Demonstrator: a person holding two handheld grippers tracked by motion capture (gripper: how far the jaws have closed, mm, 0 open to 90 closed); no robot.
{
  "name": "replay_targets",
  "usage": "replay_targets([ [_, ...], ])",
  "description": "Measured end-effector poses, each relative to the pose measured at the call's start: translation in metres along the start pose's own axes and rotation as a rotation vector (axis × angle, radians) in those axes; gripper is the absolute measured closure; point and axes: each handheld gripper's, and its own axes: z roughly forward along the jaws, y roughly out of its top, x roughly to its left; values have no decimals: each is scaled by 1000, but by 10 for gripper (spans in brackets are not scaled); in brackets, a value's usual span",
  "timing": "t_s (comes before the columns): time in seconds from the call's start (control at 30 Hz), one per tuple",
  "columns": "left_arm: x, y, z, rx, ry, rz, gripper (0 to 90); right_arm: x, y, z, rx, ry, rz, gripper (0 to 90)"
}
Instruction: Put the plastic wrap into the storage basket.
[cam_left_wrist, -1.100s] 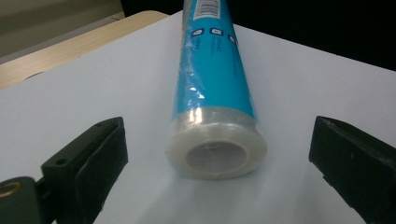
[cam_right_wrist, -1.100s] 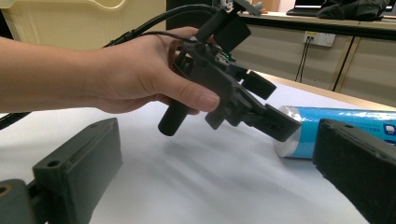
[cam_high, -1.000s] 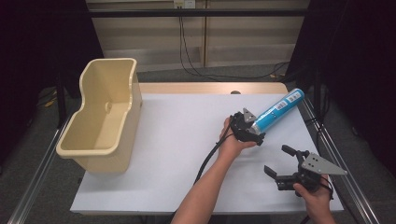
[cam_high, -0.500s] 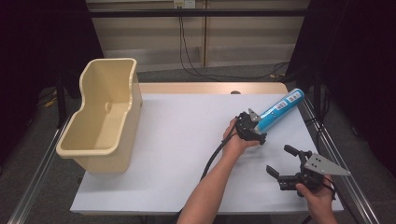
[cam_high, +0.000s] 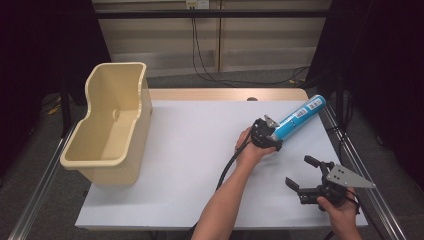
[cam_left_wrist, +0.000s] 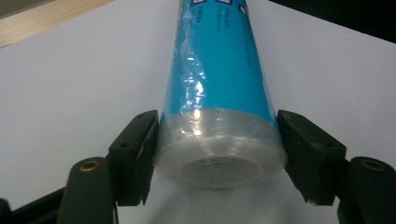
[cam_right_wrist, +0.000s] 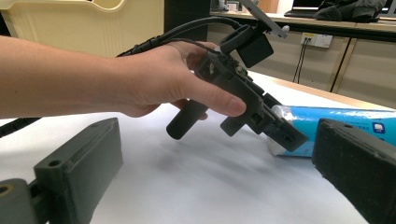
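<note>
A blue tube (cam_high: 300, 116) wrapped in clear film lies on the white table (cam_high: 190, 150) at the right, pointing toward the far right corner. My left gripper (cam_high: 274, 137) has just been closing and is now shut on the tube's near capped end. In the left gripper view the tube (cam_left_wrist: 219, 70) sits between the two pads (cam_left_wrist: 135, 154), which press on its sides. My right gripper (cam_high: 299, 171) rests open near the front right edge with nothing between its jaws. The right gripper view shows the left hand, the left gripper (cam_right_wrist: 292, 137) and the tube (cam_right_wrist: 336, 119) ahead.
A cream plastic tub (cam_high: 107, 150) stands at the table's left side, its open top facing up. The left gripper's cable (cam_high: 227, 170) trails back along the forearm. Metal rails run along both table sides, and dark curtains hang beyond them.
The left gripper's jaws have closed onto the tube's near end, which stood between open jaws a second ago. The right gripper has stayed where it was.
</note>
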Motion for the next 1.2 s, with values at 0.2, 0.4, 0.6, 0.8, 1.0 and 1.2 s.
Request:
replay_targets([
  [0.2, 3, -5, -13, 34, -24, -30, 323, -1, -1, 0, 2, -1, 1, 14],
  [0.4, 8, -18, -36, 63, -41, -39, 324, 0, 0, 1, 3, 0, -3, 15],
  [0.6, 16, -35, -62, 76, -66, -59, 323, 2, 0, 4, 10, 0, -11, 15],
  [0.8, 21, -56, -87, 63, -80, -64, 323, 3, 0, 6, 12, 8, -14, 14],
  [1.0, 26, -71, -109, 69, -84, -56, 323, 4, 0, 8, 17, 10, -18, 14],
  [1.2, 30, -85, -132, 83, -81, -43, 323, 4, 0, 9, 20, 16, -20, 14],
])
